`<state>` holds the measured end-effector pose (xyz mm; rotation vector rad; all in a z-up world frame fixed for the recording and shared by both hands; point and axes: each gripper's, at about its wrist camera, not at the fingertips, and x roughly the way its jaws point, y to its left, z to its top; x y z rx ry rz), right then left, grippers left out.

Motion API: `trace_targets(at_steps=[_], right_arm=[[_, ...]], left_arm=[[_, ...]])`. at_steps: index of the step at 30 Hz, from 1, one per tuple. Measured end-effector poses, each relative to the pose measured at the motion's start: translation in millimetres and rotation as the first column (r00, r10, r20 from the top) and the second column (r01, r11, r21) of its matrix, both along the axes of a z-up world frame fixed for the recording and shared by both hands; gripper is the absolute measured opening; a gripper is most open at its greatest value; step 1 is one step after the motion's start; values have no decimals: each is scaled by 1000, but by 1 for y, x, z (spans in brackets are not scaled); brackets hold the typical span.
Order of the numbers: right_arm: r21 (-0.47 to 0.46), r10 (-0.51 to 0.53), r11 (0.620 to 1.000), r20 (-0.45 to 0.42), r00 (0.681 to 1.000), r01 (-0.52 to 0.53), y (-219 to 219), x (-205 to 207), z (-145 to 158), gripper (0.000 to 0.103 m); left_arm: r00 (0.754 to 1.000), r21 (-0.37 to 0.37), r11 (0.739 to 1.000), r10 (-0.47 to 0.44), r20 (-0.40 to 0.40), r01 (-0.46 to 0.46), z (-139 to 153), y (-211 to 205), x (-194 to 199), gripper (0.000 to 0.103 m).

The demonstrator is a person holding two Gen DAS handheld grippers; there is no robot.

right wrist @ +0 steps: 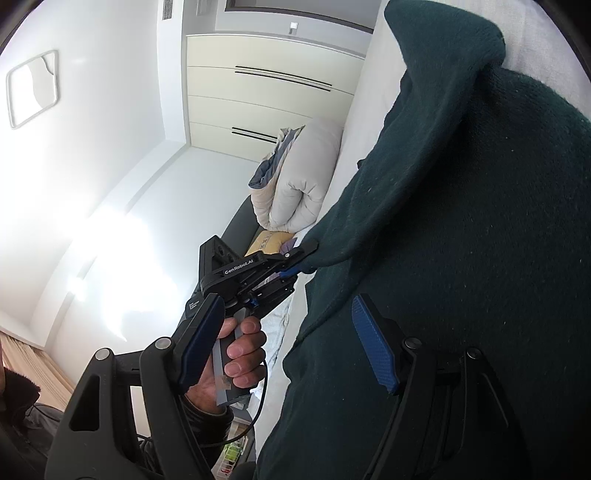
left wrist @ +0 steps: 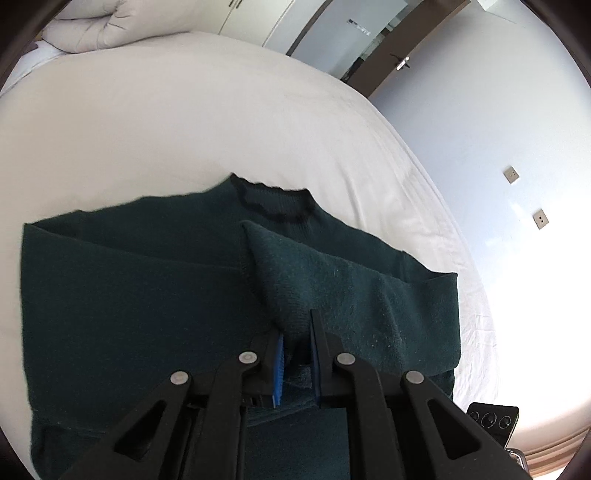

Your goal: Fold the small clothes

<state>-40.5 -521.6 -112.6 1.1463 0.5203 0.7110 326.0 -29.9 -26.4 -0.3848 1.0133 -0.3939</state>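
A dark green knitted sweater [left wrist: 129, 295] lies spread on the white bed [left wrist: 184, 110], its black-trimmed collar [left wrist: 275, 203] at the far side. My left gripper [left wrist: 295, 354] is shut on a fold of the sweater's sleeve and lifts it into a raised ridge over the body. In the right wrist view the left gripper [right wrist: 301, 258] shows pinching the sweater's edge, held by a hand [right wrist: 236, 354]. My right gripper [right wrist: 288, 339] is open, its jaws wide apart, with the sweater [right wrist: 461, 258] beside its right finger [right wrist: 373, 343] and nothing between the pads.
A rolled beige duvet [right wrist: 303, 177] lies at the head of the bed, also in the left wrist view [left wrist: 96, 29]. White wardrobe doors [right wrist: 273, 92] stand behind. The bed's right edge [left wrist: 465, 258] drops to a glossy floor.
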Motion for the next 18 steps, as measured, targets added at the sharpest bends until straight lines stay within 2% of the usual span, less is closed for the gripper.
trace_targets(at_steps=[3,6,9,12,16,18], right_arm=[[3,-2,1000,1,1000,2,-7,2,-5,70],[4,-4,1000,4,1000,4,-12,2,-3,70],[7,-7,1000,6,1000,7,-15,5,-3,70],[10,-9,1000,5,1000,9,-14,9,-1,70],[20,-14,1000,-4,1000,14,-18,12,-2,70],[32,-24,999,-7,1000,24,-13,15,0,70]], left_arm=[[998,7,998,58,-3,-58,-3,31,-1,12],[996,37,996,87,-36,-86,-19,53,-4,12],[995,81,994,85,-58,-80,-39,55,-10,12],[996,110,991,86,-39,-81,-44,51,-13,12],[996,115,991,79,-45,-74,-49,53,-10,16],[996,91,993,78,-49,-73,-52,57,-9,17]])
